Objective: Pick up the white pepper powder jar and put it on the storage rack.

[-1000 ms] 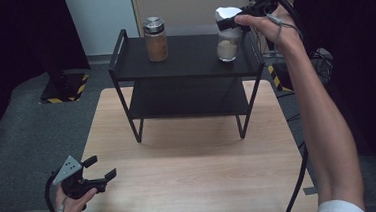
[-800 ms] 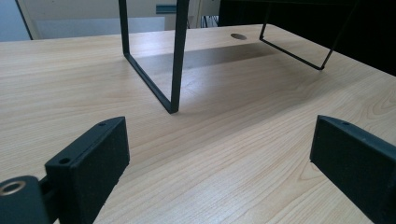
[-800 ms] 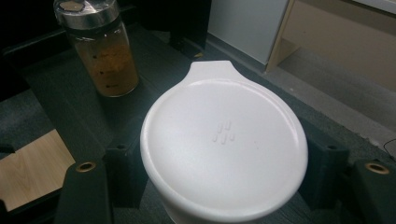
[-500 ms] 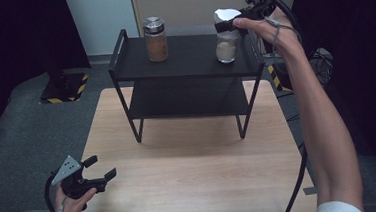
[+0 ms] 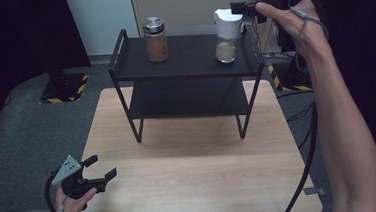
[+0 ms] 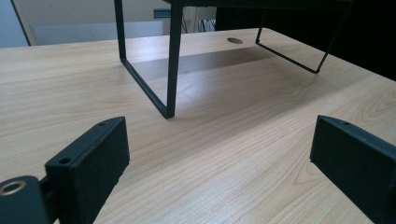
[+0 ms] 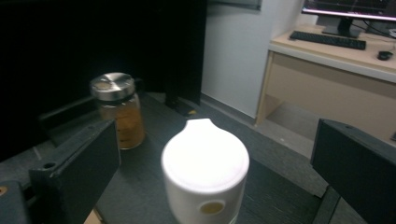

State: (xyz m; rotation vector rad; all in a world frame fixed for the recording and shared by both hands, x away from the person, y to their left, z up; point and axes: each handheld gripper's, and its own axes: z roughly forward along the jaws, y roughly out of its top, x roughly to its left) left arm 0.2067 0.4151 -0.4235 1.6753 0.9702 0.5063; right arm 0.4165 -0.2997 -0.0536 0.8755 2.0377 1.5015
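- Wood tabletop, black shelf w/ two jars.
- Right tool now open, backed off white-lidded jar; jar placed.
- Left tool open, empty, idle.

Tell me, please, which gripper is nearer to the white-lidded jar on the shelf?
Right. The right gripper hovers open just beside the white-lidded jar on the shelf's top; the left gripper rests low at the table's near corner, far away.

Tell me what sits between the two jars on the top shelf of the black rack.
Nothing. In the high view, the stretch of top shelf between the metal-lidded jar and the white-capped jar is bare dark surface; the right gripper view shows the same gap.
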